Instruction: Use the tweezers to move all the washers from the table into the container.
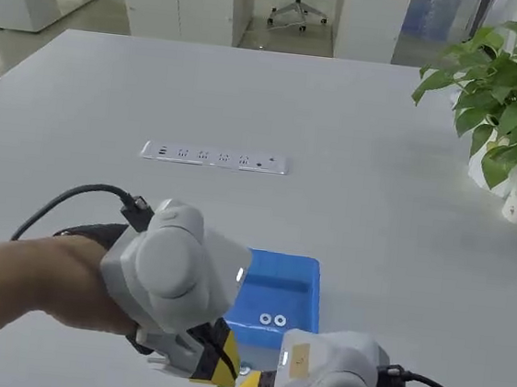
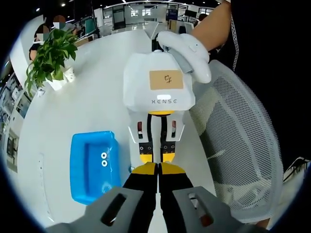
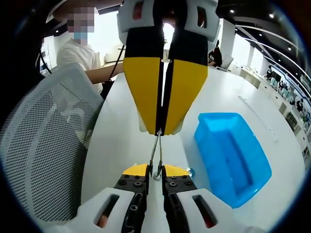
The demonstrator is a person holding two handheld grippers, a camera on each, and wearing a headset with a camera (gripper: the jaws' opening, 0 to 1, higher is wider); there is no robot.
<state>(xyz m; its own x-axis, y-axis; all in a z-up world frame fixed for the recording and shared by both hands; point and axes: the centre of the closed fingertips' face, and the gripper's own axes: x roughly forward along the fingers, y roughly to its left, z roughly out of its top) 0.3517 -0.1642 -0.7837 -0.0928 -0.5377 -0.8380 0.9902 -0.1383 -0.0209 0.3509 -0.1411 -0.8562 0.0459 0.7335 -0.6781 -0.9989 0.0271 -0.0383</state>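
Tweezers [image 3: 156, 150] clamped in left gripper [image 3: 162, 131], arms nearly together at the tips. Small ring [image 3: 157, 177] there, likely a washer, hold unconfirmed. Right gripper [image 3: 155, 171] jaws stand narrow either side of the tips, contact unclear. Step looks like pick-up. Next: lift over container [image 3: 233, 160] wall, release. Two washers [image 1: 273, 320] already inside. Power strip [image 1: 214, 157] and plant [image 1: 510, 90] well apart, nothing blocking.

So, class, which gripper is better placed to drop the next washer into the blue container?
Left, most likely: the left gripper is shut on the tweezers, whose tips point toward the table close beside the container.
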